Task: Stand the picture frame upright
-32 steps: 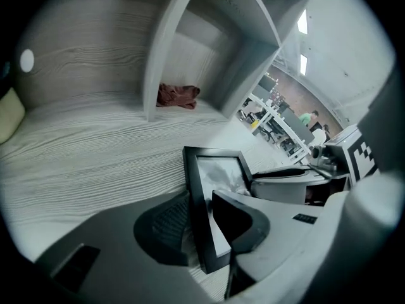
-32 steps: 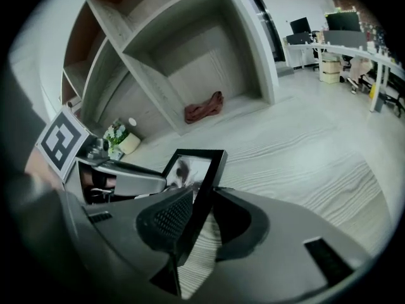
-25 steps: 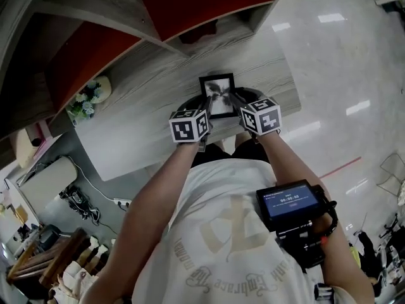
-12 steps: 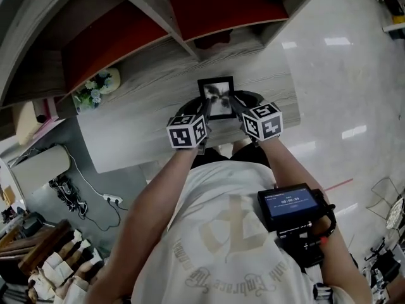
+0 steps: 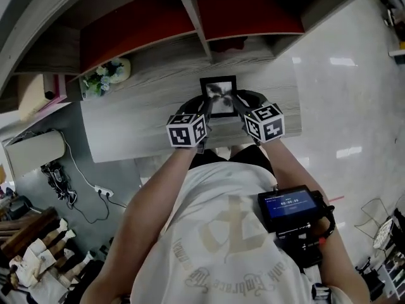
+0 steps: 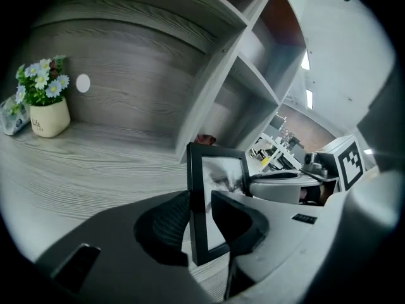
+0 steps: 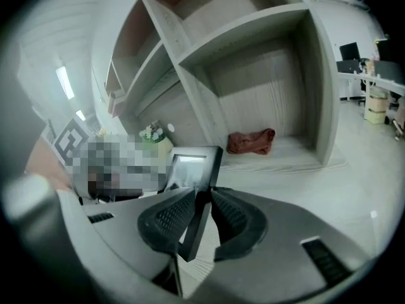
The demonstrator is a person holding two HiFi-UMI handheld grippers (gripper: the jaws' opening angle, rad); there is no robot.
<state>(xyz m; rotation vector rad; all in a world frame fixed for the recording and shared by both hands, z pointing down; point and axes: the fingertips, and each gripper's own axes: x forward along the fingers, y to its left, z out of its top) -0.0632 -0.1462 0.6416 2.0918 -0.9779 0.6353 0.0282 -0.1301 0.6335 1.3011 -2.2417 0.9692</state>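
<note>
A black picture frame [image 5: 218, 95] with a grey picture is held over the front of the wooden desk [image 5: 139, 119], tilted up off the surface. My left gripper [image 5: 205, 108] is shut on the picture frame's left edge. In the left gripper view that edge sits between the pads of the left gripper [image 6: 200, 201], and the picture frame [image 6: 223, 176] faces right. My right gripper [image 5: 235, 104] is shut on the right edge. In the right gripper view the dark edge of the picture frame [image 7: 190, 166] runs down between the pads of the right gripper [image 7: 202, 202].
A shelf unit [image 5: 196, 18] with open compartments stands behind the desk. A red cloth [image 7: 251, 141] lies in the compartment straight behind the frame. A pot of flowers [image 5: 107, 75] stands at the desk's far left. Cables and a power strip [image 5: 98, 189] lie on the floor to the left.
Both grippers have risen a little with the frame still between them, and its top edge stands higher off the desk. The head view has swung, showing more of the shelves.
</note>
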